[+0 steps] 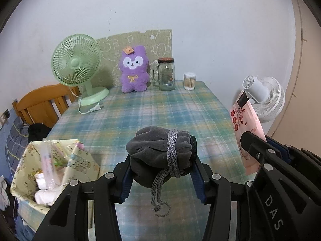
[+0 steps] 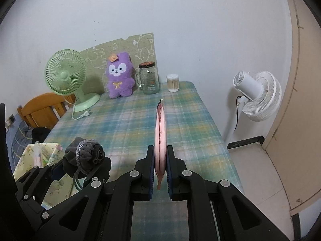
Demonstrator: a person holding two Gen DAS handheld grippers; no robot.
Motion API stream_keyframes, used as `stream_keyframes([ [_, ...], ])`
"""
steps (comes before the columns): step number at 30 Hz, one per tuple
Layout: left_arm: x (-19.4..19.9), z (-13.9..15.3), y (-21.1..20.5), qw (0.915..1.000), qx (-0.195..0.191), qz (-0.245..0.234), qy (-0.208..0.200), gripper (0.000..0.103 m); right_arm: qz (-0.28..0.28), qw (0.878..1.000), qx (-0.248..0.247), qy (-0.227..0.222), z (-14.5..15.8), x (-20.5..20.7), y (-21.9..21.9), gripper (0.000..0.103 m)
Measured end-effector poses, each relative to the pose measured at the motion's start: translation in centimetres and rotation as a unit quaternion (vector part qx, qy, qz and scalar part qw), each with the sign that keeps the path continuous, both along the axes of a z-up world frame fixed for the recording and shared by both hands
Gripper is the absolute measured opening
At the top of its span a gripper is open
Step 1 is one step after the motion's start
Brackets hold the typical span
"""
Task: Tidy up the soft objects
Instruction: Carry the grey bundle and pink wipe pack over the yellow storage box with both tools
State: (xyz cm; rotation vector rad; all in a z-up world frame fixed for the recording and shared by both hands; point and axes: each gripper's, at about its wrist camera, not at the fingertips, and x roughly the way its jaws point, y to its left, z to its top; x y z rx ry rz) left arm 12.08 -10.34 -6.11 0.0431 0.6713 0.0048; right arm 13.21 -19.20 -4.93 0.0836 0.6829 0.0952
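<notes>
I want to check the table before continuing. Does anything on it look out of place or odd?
Only a small thing: the green fan at the back left is unplugged, and its cord and plug lie loose on the plaid tablecloth. The plush, jar and cotton swabs stand upright; nothing is spilled.

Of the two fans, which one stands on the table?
The green fan, with its base on the checked tablecloth left of the purple plush. The white fan stands beside the table's right edge, on a pole.

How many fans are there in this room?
2. A green fan stands on the table's far left corner, beside the purple plush. A white fan stands on the floor right of the table. Others may be out of view.
</notes>
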Motion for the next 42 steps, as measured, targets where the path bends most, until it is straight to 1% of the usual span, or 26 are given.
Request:
stream_keyframes([
  [6, -2.3, 1.0, 1.4, 0.9999, -0.003, -0.006, -0.014, 0.052, 0.0, 1.0, -0.001, -0.013, 1.1, -2.5, 1.0, 0.013],
  [10, -3.5, 1.4, 2.7, 0.9998, -0.008, -0.005, -0.016, 0.052, 0.008, 1.0, -0.006, -0.022, 1.7, -4.0, 2.3, 0.013],
  [19, -5.5, 2.6, 6.1, 0.9994, 0.004, 0.005, -0.034, 0.052, 0.025, 0.999, -0.003, -0.036, 2.8, -5.7, 5.6, 0.013],
  [26, -6.1, 3.4, 9.0, 0.999, 0.011, 0.012, -0.042, 0.052, 0.045, 0.998, 0.003, -0.049, 3.6, -6.0, 8.7, 0.013],
  [30, -5.9, 3.2, 10.9, 0.9989, 0.011, 0.022, -0.04, 0.052, 0.058, 0.997, 0.004, -0.046, 3.5, -5.7, 10.6, 0.013],
  [37, -5.0, 2.2, 14.2, 0.9991, 0.006, 0.033, -0.025, 0.052, 0.084, 0.996, 0.002, -0.03, 2.5, -4.3, 14.4, 0.013],
  [42, -4.3, 1.4, 16.6, 0.9987, 0.012, 0.045, -0.018, 0.052, 0.105, 0.994, 0.008, -0.022, 1.5, -3.3, 16.8, 0.013],
])
